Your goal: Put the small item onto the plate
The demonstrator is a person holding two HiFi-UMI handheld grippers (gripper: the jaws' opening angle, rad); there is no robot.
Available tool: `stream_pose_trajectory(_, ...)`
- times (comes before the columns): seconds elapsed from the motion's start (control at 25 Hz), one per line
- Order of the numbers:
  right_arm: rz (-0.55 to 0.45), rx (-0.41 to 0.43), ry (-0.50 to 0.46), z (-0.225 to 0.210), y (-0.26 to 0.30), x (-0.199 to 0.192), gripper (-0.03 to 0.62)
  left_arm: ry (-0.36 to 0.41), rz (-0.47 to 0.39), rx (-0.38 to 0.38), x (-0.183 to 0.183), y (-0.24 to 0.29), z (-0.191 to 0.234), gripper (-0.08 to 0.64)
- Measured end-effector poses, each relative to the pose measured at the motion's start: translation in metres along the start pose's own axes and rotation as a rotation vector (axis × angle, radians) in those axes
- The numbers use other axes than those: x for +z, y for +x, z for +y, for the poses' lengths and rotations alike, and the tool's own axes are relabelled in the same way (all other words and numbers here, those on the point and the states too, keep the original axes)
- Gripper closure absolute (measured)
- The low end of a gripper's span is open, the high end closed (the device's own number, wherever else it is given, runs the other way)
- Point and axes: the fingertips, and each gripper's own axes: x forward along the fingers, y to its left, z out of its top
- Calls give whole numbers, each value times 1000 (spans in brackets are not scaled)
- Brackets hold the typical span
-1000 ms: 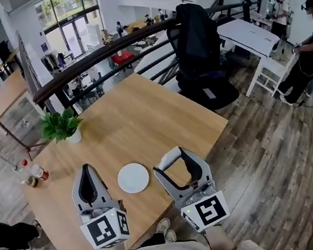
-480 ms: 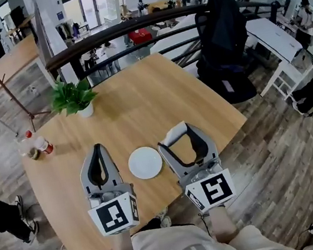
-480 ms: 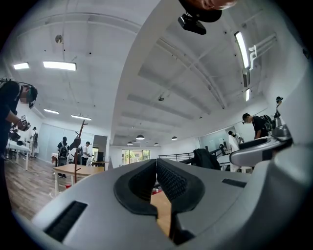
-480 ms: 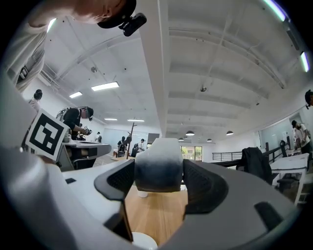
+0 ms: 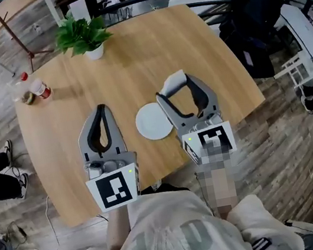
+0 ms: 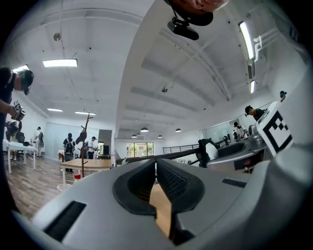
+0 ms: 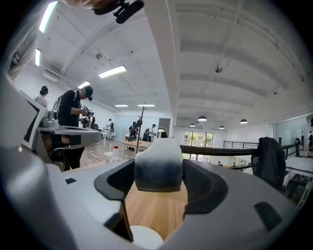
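A white plate (image 5: 153, 121) is recorded lying flat on the wooden table (image 5: 132, 54), toward the near edge; the right gripper (image 5: 177, 85) is held just right of the plate, with its jaws set partly apart and clamped on the small item (image 5: 173, 81), a pale block shading to grey at its lower part; the item is seen beyond the plate's far right rim, not over the plate's centre, and apart from the plate; its height above the table cannot be judged. In the right gripper view the small item (image 7: 158, 163) is seen filling the gap between the dark pads (image 7: 203, 183), with the plate (image 7: 145, 238) low in the frame, nearer than the item, and bare table (image 7: 159, 207) between plate and item. The left gripper (image 5: 101, 109) is held just left of the plate and clear of it; in the left gripper view its jaws are noted pressed together tip to tip, with only a sliver of table visible lower down. A potted plant (image 5: 84, 35) is noted well beyond the plate; a red-capped bottle (image 5: 39, 88) is noted far to the plate's left; a black jacket (image 5: 254, 14) is seen off the table, far right of the plate.
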Motion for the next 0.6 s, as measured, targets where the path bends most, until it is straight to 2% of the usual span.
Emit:
stream_pose_trajectory(0.12, 95, 30, 12, 7, 24, -33, 276, -17, 16, -6, -13, 7, 6, 551)
stream_pose_trajectory(0.32, 307, 69, 31, 18, 50, -110, 276, -36, 54, 2, -34, 13, 15, 551)
stream_pose_trajectory(0.6, 618, 148, 59, 43, 47, -208, 276, -57, 104, 16, -59, 13, 26, 551)
